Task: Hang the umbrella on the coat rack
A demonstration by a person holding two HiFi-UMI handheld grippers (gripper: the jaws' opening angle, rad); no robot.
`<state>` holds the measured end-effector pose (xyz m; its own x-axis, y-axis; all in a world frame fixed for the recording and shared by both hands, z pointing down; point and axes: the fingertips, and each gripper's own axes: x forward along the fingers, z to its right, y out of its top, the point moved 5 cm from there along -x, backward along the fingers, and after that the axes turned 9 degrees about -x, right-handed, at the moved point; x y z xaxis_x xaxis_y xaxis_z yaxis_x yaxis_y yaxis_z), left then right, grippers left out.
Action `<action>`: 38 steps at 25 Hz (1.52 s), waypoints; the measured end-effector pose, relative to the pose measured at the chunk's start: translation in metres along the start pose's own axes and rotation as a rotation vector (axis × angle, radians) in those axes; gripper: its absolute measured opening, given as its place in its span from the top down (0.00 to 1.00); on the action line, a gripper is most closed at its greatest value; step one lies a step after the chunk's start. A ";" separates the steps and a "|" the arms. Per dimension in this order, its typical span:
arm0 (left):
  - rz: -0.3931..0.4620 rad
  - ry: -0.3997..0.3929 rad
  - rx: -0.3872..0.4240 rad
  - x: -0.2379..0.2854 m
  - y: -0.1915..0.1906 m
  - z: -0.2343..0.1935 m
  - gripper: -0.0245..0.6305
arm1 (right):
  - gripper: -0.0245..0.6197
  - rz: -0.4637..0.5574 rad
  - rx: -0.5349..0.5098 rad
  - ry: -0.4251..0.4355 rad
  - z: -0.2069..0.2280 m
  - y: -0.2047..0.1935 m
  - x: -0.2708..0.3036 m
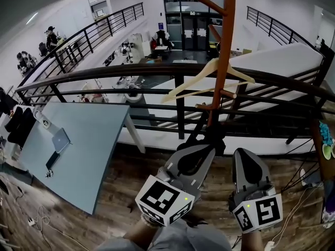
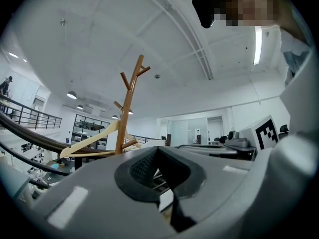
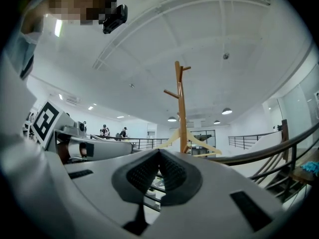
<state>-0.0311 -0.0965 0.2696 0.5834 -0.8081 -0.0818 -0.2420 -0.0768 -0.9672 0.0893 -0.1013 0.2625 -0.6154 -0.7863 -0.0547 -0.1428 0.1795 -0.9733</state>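
Fingers (image 2: 139, 169) of the left gripper (image 2: 158, 150) shut tip to tip, ribbed pads meeting, nothing clamped between them. Same on the right gripper (image 3: 159, 151): fingers (image 3: 144, 173) together, empty. Both held low and side by side, pointing toward the rack.

Straight ahead of both sets of fingers, near: the coat rack (image 1: 225, 51), wooden, upright, with stub pegs up its pole. Above the fingers, on one peg, a pale wooden hanger (image 1: 209, 73). Beyond the rack, a black railing (image 1: 131, 71). Off to the left of the left fingers, a grey-blue worktop (image 1: 89, 140).

Cannot place the umbrella with certainty. Just ahead of the left fingers, at the foot of the pole, a dark slim shape (image 1: 209, 136). Perhaps the umbrella, perhaps part of the rack's base; too dark to tell. Not between either pair of fingers, in any case.

Judging from the task alone: probably light and long, stiff along the shaft, soft and slippery over the folded fabric. Better to grip the shaft just below the handle, or the handle itself. Never the cloth alone, which is likely to slide in the pads and let the whole thing swing. Leave the crook or strap free for hooking over a peg, and pick a peg clear of the hanger.
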 end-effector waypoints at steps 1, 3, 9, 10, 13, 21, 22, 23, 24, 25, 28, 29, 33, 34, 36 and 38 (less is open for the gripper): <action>0.000 0.005 0.000 0.001 0.000 0.001 0.96 | 0.96 0.002 0.001 0.006 0.001 0.000 0.000; 0.000 0.009 0.001 0.003 -0.001 0.004 0.96 | 0.96 0.007 0.003 0.015 0.003 0.001 -0.001; -0.008 0.030 -0.010 0.004 -0.003 0.010 0.96 | 0.96 0.012 0.020 0.033 0.007 -0.001 -0.004; -0.011 0.035 -0.014 0.005 -0.003 0.010 0.96 | 0.96 0.012 0.022 0.034 0.008 -0.001 -0.004; -0.009 0.038 -0.007 0.006 -0.005 0.010 0.96 | 0.96 0.010 0.028 0.038 0.010 -0.004 -0.005; -0.024 0.043 -0.012 0.009 -0.012 0.012 0.96 | 0.96 0.000 0.042 0.042 0.012 -0.010 -0.006; -0.025 0.044 -0.014 0.009 -0.012 0.011 0.96 | 0.96 0.000 0.042 0.043 0.012 -0.011 -0.007; -0.025 0.043 -0.014 0.009 -0.012 0.012 0.96 | 0.96 0.000 0.042 0.044 0.012 -0.011 -0.007; -0.025 0.041 -0.013 0.010 -0.013 0.012 0.96 | 0.96 0.000 0.041 0.044 0.012 -0.011 -0.007; -0.026 0.036 -0.012 0.010 -0.013 0.013 0.96 | 0.96 0.000 0.041 0.044 0.012 -0.010 -0.007; -0.028 0.027 -0.011 0.010 -0.012 0.015 0.96 | 0.96 -0.001 0.040 0.042 0.011 -0.009 -0.009; -0.029 0.030 -0.011 0.009 -0.012 0.015 0.96 | 0.96 0.000 0.041 0.040 0.011 -0.009 -0.009; -0.027 0.031 -0.013 0.010 -0.012 0.015 0.96 | 0.96 -0.001 0.043 0.036 0.012 -0.009 -0.009; -0.027 0.027 -0.012 0.010 -0.012 0.015 0.96 | 0.96 -0.001 0.042 0.036 0.012 -0.009 -0.009; -0.028 0.023 -0.011 0.011 -0.011 0.014 0.96 | 0.96 -0.003 0.041 0.034 0.012 -0.009 -0.008; -0.027 0.025 -0.012 0.011 -0.012 0.014 0.96 | 0.96 -0.006 0.041 0.032 0.012 -0.010 -0.008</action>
<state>-0.0109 -0.0967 0.2765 0.5707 -0.8197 -0.0493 -0.2358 -0.1061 -0.9660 0.1050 -0.1036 0.2697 -0.6391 -0.7680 -0.0428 -0.1149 0.1503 -0.9819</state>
